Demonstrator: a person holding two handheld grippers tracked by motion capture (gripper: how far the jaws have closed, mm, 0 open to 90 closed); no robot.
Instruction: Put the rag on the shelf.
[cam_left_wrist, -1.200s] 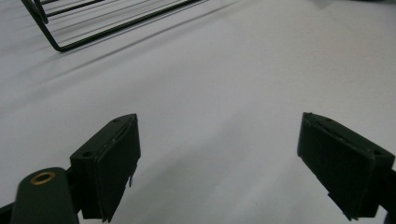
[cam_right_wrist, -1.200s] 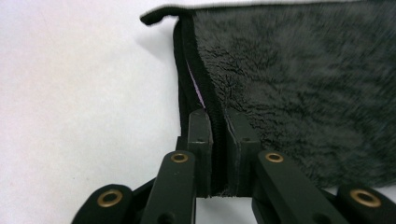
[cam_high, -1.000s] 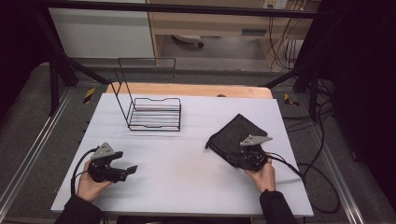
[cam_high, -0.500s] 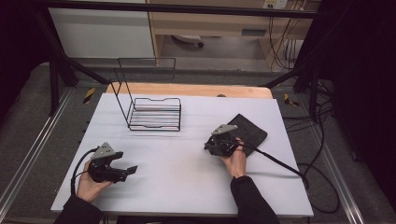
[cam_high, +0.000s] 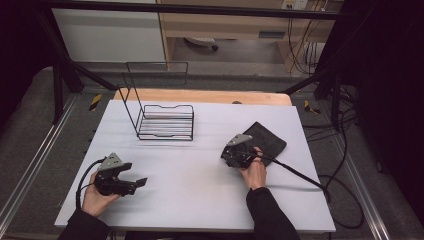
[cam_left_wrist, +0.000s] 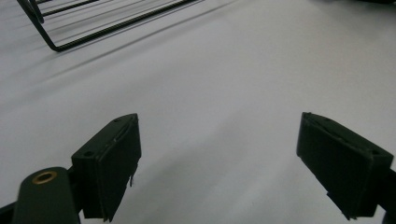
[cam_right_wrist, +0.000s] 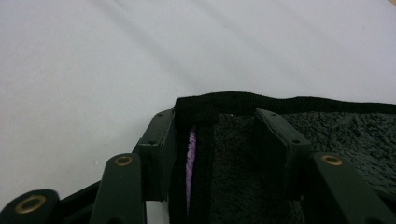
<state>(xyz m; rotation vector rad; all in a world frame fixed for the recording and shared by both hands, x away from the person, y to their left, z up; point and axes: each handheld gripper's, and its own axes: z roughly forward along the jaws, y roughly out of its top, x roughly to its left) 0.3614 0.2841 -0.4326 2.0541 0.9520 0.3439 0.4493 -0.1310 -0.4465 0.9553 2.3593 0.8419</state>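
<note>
At the left, the person's left hand (cam_high: 95, 197) rests low on the white table (cam_high: 200, 200), holding the left gripper (cam_high: 139, 183) level, with its tips toward the middle of the table. In the left gripper view its two black jaws stand wide apart over bare tabletop, with nothing between them. Beyond this gripper and a little to its right stands the black wire rack (cam_high: 165, 122): a flat barred tray with a tall wire back that leans away to the left, and nothing lies in it; its near corner shows at the top left of the left gripper view (cam_left_wrist: 70, 39). Well apart to the right, the right hand (cam_high: 255, 170) comes up from the near edge on a dark-sleeved forearm and holds the right gripper (cam_high: 232, 155) low on the near left corner of the black cloth (cam_high: 267, 140), which lies flat on the table and spreads away beyond and to the right of that gripper. In the right gripper view the jaws are partly parted and have just been opening; the hemmed edge of the cloth (cam_right_wrist: 280, 105) lies between them, a strip of purple showing beside the left jaw, and the pads do not look pressed on it. The right gripper's cable (cam_high: 295, 172) trails off toward the right edge of the table.
</note>
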